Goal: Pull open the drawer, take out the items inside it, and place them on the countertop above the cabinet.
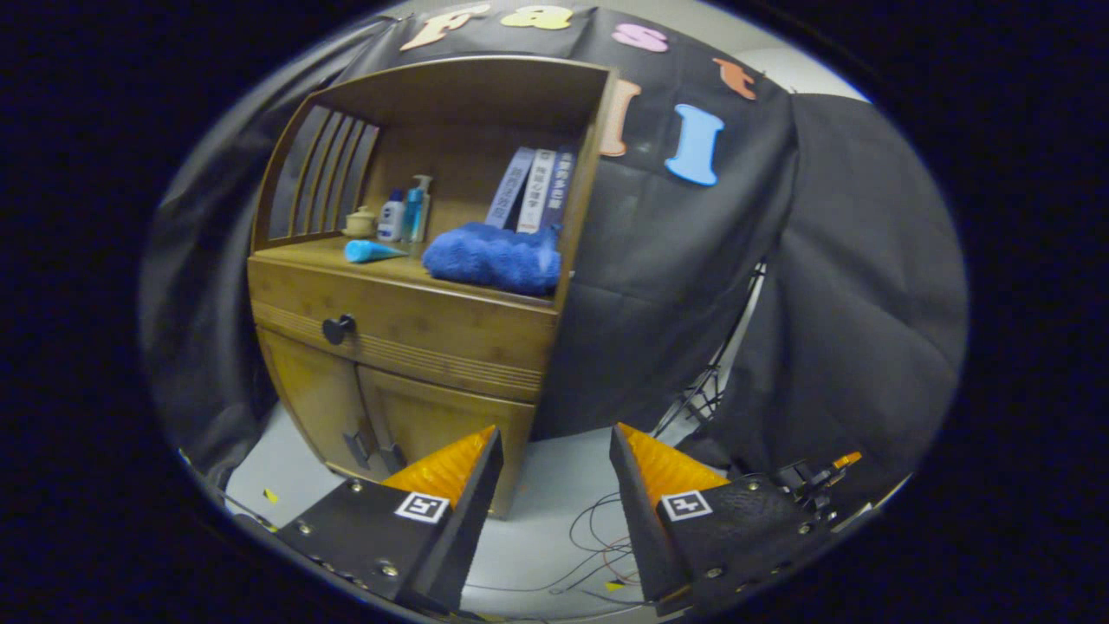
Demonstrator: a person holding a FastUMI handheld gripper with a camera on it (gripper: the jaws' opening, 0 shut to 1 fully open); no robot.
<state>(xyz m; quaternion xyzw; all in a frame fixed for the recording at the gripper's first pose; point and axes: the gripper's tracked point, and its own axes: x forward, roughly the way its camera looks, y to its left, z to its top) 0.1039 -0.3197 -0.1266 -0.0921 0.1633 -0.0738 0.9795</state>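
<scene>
The gripper (554, 451) hangs with its fingers apart, gripping nothing, well short of the cabinet (407, 347). The drawer (407, 329) sits closed up at eleven o'clock from the fingers, its dark knob (338, 328) toward the drawer's left end. Judged from here, the approach should swing left and up, square the fingers on the knob, then pull straight out. The countertop (390, 264) above already carries a blue cloth (494, 256), a blue cone (371, 251) and bottles (404, 215).

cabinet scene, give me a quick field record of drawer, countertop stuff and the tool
drawer: shut, dark knob at its left part
countertop: blue fluffy cloth, blue cone, small bottles, a small lidded jar, books leaning at the back
lower doors: shut
tool: open, holding nothing, well back from the cabinet, off to the right of the knob
floor: loose cables beyond the fingers
</scene>
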